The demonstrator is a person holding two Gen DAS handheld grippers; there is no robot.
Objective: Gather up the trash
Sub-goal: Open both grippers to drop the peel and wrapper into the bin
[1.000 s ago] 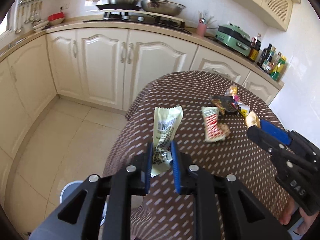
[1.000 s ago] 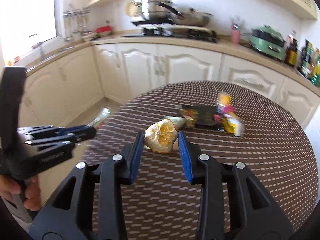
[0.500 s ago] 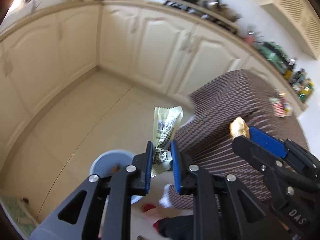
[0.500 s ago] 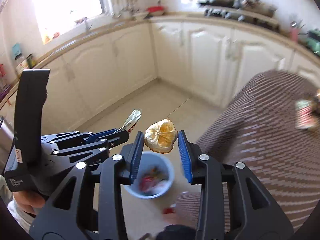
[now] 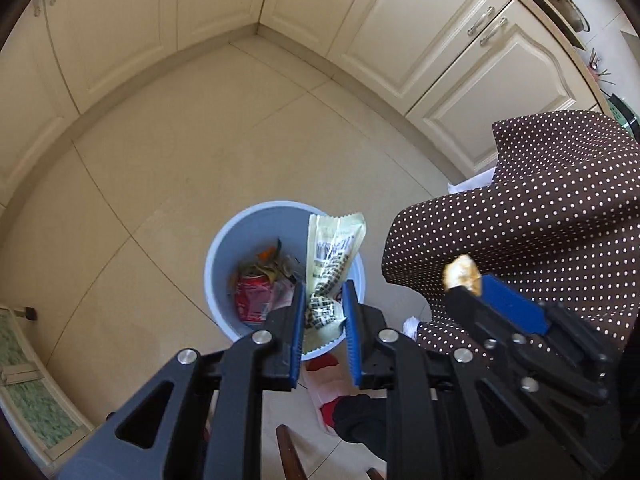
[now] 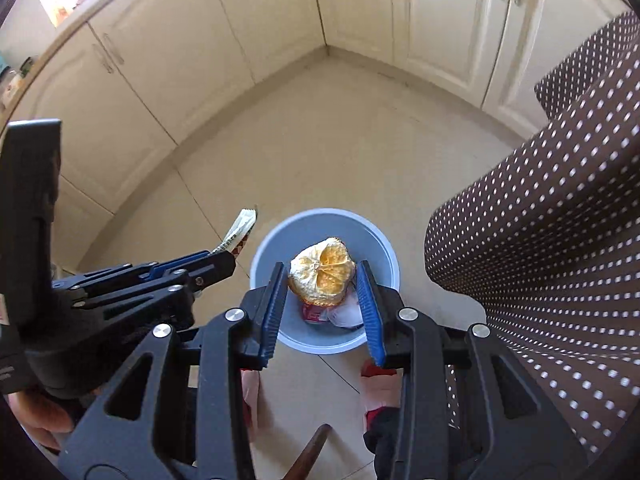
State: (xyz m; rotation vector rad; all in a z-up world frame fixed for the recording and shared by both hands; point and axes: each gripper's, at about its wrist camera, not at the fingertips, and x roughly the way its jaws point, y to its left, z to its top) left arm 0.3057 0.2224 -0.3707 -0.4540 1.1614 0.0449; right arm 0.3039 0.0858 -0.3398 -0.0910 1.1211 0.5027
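My left gripper (image 5: 323, 300) is shut on a pale green snack wrapper (image 5: 332, 256) and holds it above a light blue trash bin (image 5: 224, 256) on the floor. Inside the bin lie a red can (image 5: 252, 296) and other scraps. My right gripper (image 6: 322, 284) is shut on a dried orange peel (image 6: 322, 276), directly over the same bin (image 6: 324, 224). In the left wrist view the right gripper (image 5: 468, 284) appears at the right with the peel (image 5: 460, 272). In the right wrist view the left gripper (image 6: 224, 256) shows at the left with the wrapper (image 6: 242, 228).
A table with a brown polka-dot cloth (image 5: 540, 208) hangs close on the right of the bin. Cream cabinets (image 5: 400, 28) line the far walls around a tiled floor (image 5: 200, 140). A person's slippered feet (image 6: 376, 380) stand just behind the bin. A green mat (image 5: 24, 380) lies at left.
Both grippers swung off the table and down toward the floor, each carrying its piece of trash. They now point steeply down over the blue bin, which fills more of both views.
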